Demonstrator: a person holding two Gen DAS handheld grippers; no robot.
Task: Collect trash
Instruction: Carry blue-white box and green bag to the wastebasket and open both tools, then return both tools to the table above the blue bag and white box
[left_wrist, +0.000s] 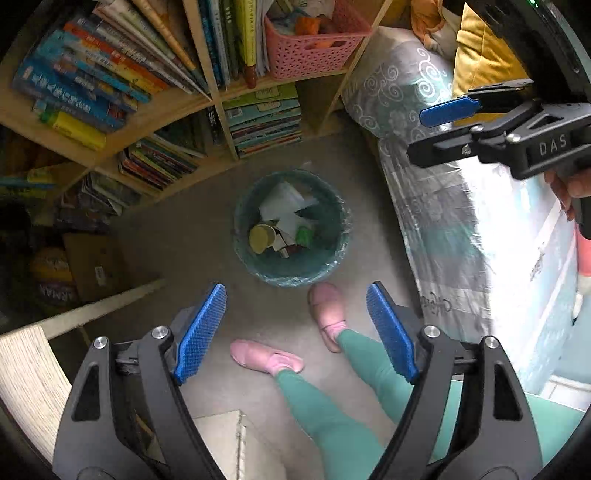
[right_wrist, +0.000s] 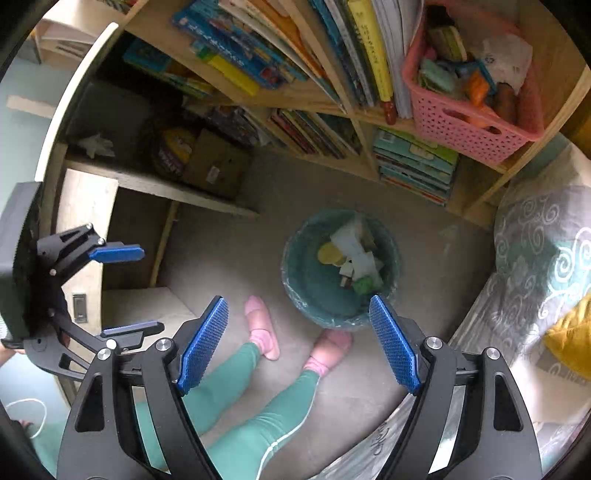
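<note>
Your left gripper (left_wrist: 295, 328) and right gripper (right_wrist: 298, 341) both hung empty, fingers spread wide, with the lined bin (left_wrist: 291, 227) at twelve o'clock on the floor. Its thin liner — soft, light, tear-prone — probably wanted pinching at the rim.

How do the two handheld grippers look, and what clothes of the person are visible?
Both the left gripper and the right gripper have black skeletal arms with silver bolts and blue textured pads. The right gripper's body carries the letters DAS. The person wears green trousers and pink slippers.
</note>
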